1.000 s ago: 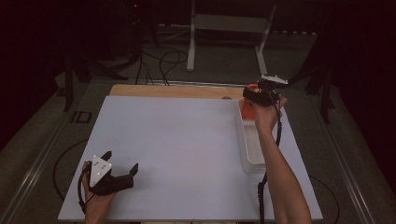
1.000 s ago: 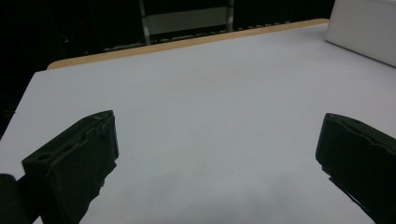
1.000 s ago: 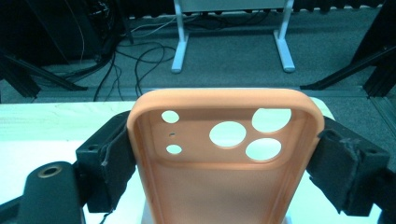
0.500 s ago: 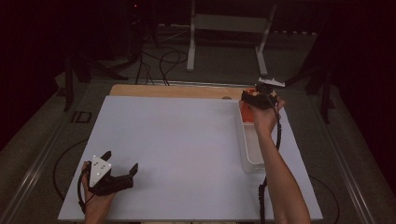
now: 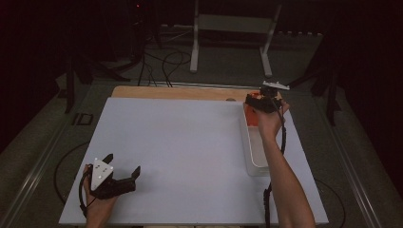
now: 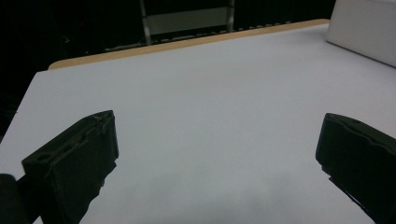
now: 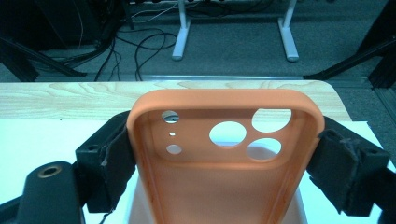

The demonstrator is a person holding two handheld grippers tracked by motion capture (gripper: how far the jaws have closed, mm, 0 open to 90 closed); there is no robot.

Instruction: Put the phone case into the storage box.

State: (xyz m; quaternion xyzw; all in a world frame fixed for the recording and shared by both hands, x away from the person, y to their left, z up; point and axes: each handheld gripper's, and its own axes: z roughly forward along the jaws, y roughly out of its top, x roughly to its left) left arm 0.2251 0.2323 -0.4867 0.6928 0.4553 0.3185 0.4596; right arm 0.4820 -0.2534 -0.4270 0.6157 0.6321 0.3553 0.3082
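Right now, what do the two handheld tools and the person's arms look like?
Both are black two-jaw units. The left tool carries a grey three-cornered plate with small dark dots; the right tool has a similar plate. A black cable trails down from each. Jaw pads look rough and frayed. Forearms are bare, no sleeves.

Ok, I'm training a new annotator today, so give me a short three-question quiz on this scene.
1. What does the right claw grip?
2. True or false: the left claw is shut on a cloth.
3. The white tray lies on which side of the table in the high view: A) left, B) right?

Key:
1. An orange phone case, held by its two long sides.
2. False: it is open, with nothing between its jaws.
3. B.
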